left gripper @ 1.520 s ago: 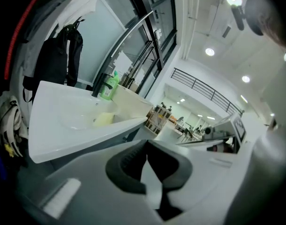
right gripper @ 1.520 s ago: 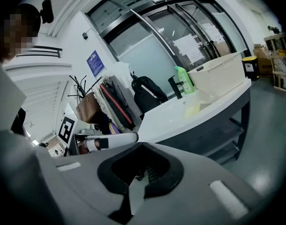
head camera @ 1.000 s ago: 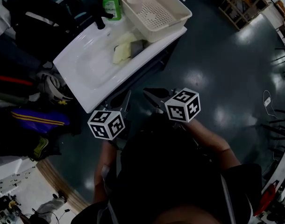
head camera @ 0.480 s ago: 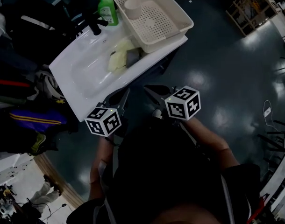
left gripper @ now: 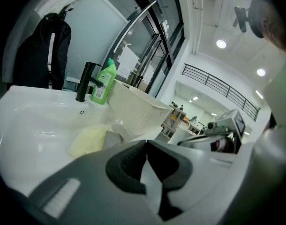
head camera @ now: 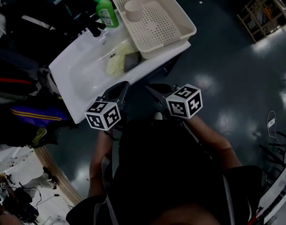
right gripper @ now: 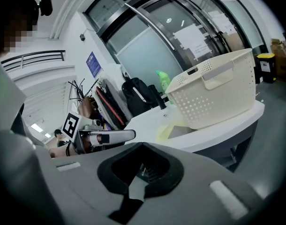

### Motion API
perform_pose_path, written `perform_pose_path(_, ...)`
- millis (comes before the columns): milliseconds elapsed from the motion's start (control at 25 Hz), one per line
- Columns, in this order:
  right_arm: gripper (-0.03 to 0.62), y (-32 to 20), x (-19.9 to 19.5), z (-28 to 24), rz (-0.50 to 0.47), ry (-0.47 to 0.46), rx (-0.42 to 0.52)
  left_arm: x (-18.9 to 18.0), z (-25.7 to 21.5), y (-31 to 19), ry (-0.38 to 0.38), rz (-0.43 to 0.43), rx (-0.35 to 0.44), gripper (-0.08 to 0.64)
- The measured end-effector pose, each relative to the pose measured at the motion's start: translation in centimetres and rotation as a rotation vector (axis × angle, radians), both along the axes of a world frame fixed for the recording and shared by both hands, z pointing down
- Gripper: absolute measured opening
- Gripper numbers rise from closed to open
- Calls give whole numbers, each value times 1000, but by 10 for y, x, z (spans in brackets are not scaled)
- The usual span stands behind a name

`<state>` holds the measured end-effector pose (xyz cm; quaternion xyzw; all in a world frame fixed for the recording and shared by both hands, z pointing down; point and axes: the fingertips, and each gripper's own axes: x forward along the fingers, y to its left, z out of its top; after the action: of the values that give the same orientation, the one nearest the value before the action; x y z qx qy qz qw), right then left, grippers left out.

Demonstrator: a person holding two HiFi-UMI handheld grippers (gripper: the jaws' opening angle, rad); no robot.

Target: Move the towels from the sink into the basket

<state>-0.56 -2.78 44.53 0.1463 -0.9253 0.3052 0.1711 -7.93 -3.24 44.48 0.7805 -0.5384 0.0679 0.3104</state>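
Note:
A pale yellow towel (head camera: 116, 62) and a grey towel (head camera: 132, 60) lie bunched at the right end of the white sink (head camera: 79, 76). A cream slatted basket (head camera: 154, 20) stands on the counter just right of them. My left gripper (head camera: 124, 85) is shut and empty, its tips over the sink's front edge, short of the towels. My right gripper (head camera: 148, 88) is beside it, off the sink's front, and looks shut with nothing in it. In the left gripper view, the yellow towel (left gripper: 89, 139) and grey towel (left gripper: 114, 137) lie just beyond my shut left gripper (left gripper: 145, 146). The right gripper view has the basket (right gripper: 218, 93) ahead of my right gripper (right gripper: 142, 146).
A green bottle (head camera: 104, 11) and a black faucet (head camera: 94, 29) stand at the sink's back. A small cream cup (head camera: 132, 8) sits inside the basket. Dark bags and clothing (head camera: 26, 121) crowd the left side. Dark glossy floor (head camera: 237, 69) spreads to the right.
Both grippers have moved forward together towards the sink's front edge. The sink and basket now sit closer in the head view. Neither gripper's jaws have changed.

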Motion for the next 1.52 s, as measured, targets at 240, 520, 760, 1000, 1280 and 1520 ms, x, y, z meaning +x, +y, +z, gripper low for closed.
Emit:
perform_pose_path(240, -2, -8, -4, 5, -30, -2, -16, -7, 14, -2, -8, -57, -35, 11)
perform_pose_path(520, -2, -20, -21, 6, -27, -5, -35, -40, 4, -19, -26, -98, 29, 8)
perform_pose_path(760, 0, -33, -40, 2, 5, -2, -42, -62, 6, -45, -52, -67, 35, 8)
perform_pose_path(1000, -2, -44, -57, 6, 36, 19, -63, -87, 32, -66, -105, -43, -46, 9)
perform_pose_path(1280, 0, -58, -60, 15, 106, 54, -91, -104, 64, -80, -144, 44, -128, 64)
perform_pose_path(1520, 0, -61, -69, 23, 122, 87, -112, -116, 80, -97, -159, 84, -157, 125)
